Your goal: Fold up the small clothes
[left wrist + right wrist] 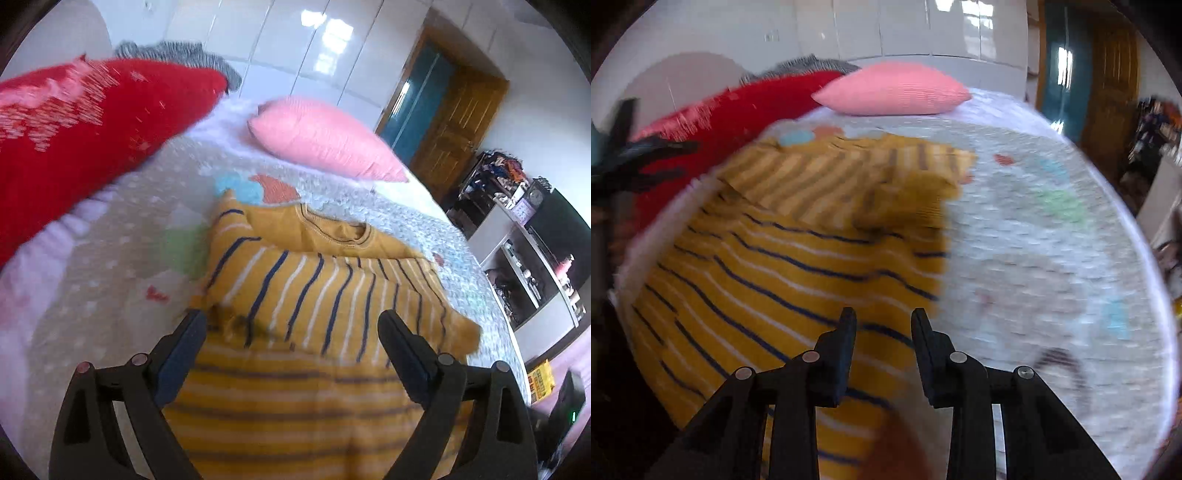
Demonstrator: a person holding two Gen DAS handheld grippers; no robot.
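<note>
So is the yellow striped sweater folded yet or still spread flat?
Partly folded: the yellow striped sweater has a sleeve turned in over its body, while its lower half lies spread.

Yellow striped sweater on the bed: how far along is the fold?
Done: the yellow striped sweater lies on the quilt, one sleeve folded across the chest below the collar. In hand: nothing; the left tool is wide open over it and the right tool, narrower, shows a clear gap above its side edge. Left: the remaining folds.
</note>
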